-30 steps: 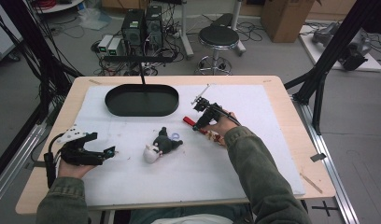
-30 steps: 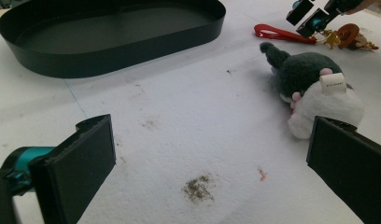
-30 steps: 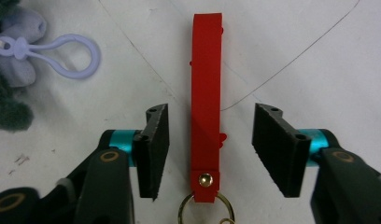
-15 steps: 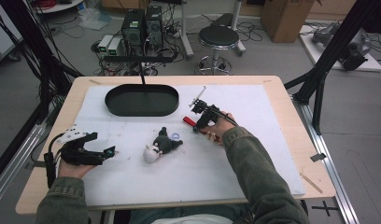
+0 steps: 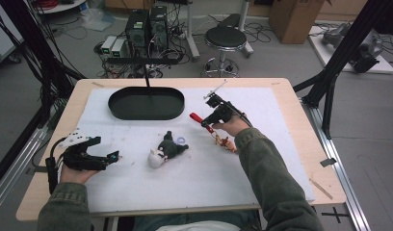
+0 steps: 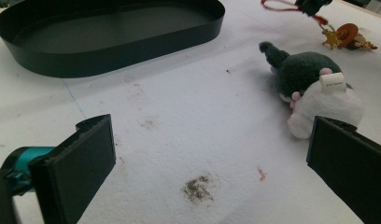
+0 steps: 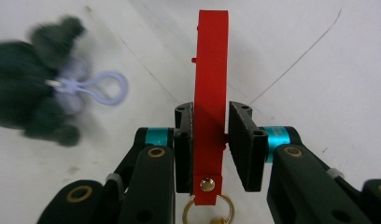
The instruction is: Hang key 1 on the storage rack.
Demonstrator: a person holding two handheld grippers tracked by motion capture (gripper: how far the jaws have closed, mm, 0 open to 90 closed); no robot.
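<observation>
The left gripper (image 6: pixel 216 172) holds its two black jaws wide apart above a stained white foam mat (image 6: pixel 188 121). A dark-green-and-white plush toy (image 6: pixel 314 88) lies beside the right jaw. A black oval tray (image 6: pixel 109 51) sits beyond.

floor: grey (image 5: pixel 262 57) | stool (image 5: pixel 226 37) behind table (image 5: pixel 300 144) | computers (image 5: pixel 146 26) | cardboard box (image 5: pixel 288 12)

Red strap (image 7: pixel 211 70); black tray (image 5: pixel 146 103); dark-green-and-white plush (image 6: pixel 314 86).
</observation>
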